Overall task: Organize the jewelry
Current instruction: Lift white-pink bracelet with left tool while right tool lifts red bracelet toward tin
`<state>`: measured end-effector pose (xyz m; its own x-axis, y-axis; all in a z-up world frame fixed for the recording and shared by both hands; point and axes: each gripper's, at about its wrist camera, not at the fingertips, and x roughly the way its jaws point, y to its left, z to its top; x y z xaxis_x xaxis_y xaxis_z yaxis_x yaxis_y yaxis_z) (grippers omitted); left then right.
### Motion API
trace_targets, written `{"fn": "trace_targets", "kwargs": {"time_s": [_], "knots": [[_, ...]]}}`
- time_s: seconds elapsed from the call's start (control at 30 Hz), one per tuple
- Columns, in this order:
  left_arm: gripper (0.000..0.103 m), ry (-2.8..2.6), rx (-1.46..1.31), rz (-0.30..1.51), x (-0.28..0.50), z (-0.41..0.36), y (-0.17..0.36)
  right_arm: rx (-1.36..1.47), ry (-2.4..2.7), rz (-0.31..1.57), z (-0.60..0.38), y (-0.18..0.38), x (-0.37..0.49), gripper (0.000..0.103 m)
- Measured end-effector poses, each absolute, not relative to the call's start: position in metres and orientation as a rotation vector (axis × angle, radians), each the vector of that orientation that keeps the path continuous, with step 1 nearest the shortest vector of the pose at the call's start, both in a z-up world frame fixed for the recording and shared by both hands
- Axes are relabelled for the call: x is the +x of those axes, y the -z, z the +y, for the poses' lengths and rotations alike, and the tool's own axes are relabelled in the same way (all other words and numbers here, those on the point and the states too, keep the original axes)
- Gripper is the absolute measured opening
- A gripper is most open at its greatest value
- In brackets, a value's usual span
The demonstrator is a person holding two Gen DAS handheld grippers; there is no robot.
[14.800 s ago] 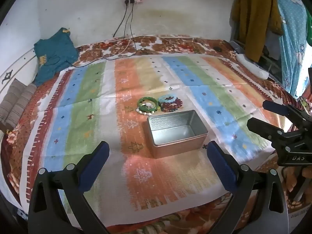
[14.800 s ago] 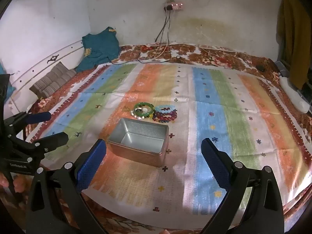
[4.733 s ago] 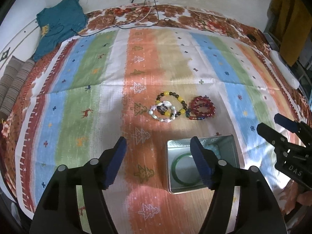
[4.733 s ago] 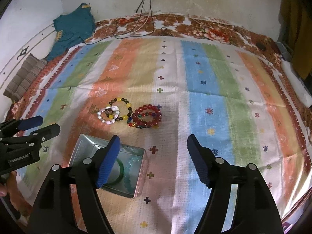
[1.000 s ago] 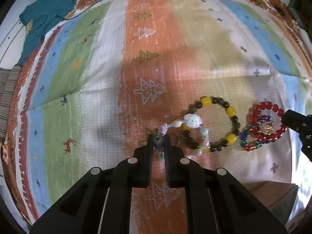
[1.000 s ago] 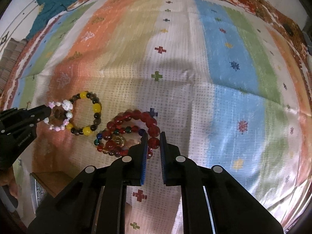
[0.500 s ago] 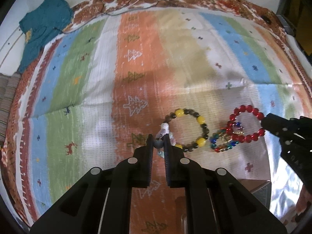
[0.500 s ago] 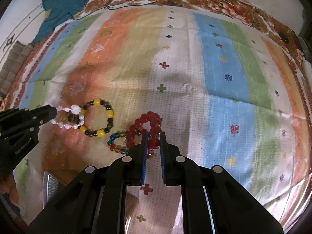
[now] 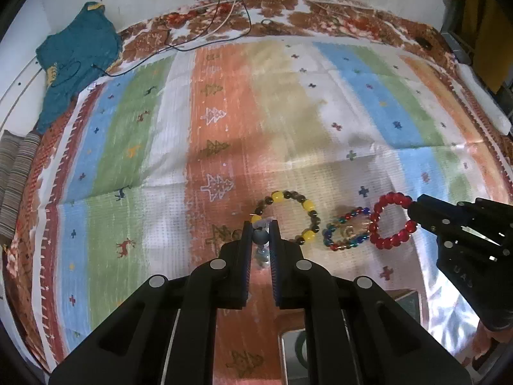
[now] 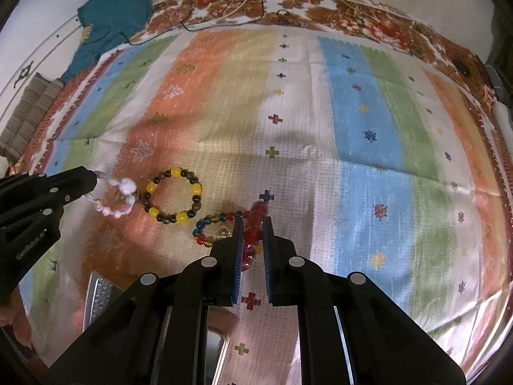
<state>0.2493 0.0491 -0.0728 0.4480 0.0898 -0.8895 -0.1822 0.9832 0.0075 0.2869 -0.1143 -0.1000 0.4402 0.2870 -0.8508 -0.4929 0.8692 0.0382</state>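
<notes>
My left gripper is shut on a pale pink-and-white bead bracelet and holds it lifted off the cloth; its beads show between the pads. My right gripper is shut on a red bead bracelet, also lifted. A yellow-and-dark bead bracelet and a multicoloured bead bracelet lie on the striped cloth between the two grippers. The metal tin sits near the lower edge, mostly hidden behind the grippers; a green bangle shows inside it.
A striped bedspread covers the bed. A teal garment lies at the back left, striped cushions at the left edge, cables run along the back wall, and a white bolster lies at the right.
Both grippers have risen and pulled back with their bracelets. The pale bracelet and the red bracelet have come away from the two left lying on the cloth.
</notes>
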Motion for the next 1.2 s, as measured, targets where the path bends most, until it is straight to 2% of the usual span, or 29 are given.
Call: {"fn": "trace_targets", "kwargs": {"time_s": [0.03, 0.07, 0.3, 0.7, 0.73, 0.77, 0.8, 1.13, 1.2], "knots": [[0.01, -0.164, -0.095, 1.088, 0.247, 0.048, 0.07, -0.225, -0.489, 0.997, -0.115, 0.097, 0.285, 0.011], [0.01, -0.16, -0.096, 1.083, 0.246, 0.047, 0.068, -0.22, -0.492, 0.987, -0.116, 0.094, 0.283, 0.001], [0.01, -0.136, -0.103, 1.047, 0.234, 0.039, 0.052, -0.21, -0.497, 0.96, -0.119, 0.082, 0.275, 0.001], [0.01, -0.146, -0.111, 1.094, 0.237, 0.045, 0.067, -0.218, -0.4, 1.149, -0.132, 0.132, 0.296, 0.001], [0.01, -0.143, -0.112, 1.099, 0.238, 0.045, 0.068, -0.216, -0.398, 1.155, -0.133, 0.134, 0.296, 0.012], [0.01, -0.141, -0.113, 1.101, 0.238, 0.045, 0.068, -0.212, -0.4, 1.157, -0.133, 0.135, 0.297, 0.05], [0.01, -0.138, -0.112, 1.104, 0.238, 0.044, 0.069, -0.208, -0.406, 1.149, -0.133, 0.135, 0.297, 0.06], [0.01, -0.124, -0.092, 1.127, 0.243, 0.037, 0.079, -0.242, -0.436, 1.142, -0.112, 0.144, 0.309, 0.06], [0.01, -0.123, -0.09, 1.132, 0.245, 0.037, 0.081, -0.25, -0.435, 1.147, -0.108, 0.148, 0.313, 0.054]]}}
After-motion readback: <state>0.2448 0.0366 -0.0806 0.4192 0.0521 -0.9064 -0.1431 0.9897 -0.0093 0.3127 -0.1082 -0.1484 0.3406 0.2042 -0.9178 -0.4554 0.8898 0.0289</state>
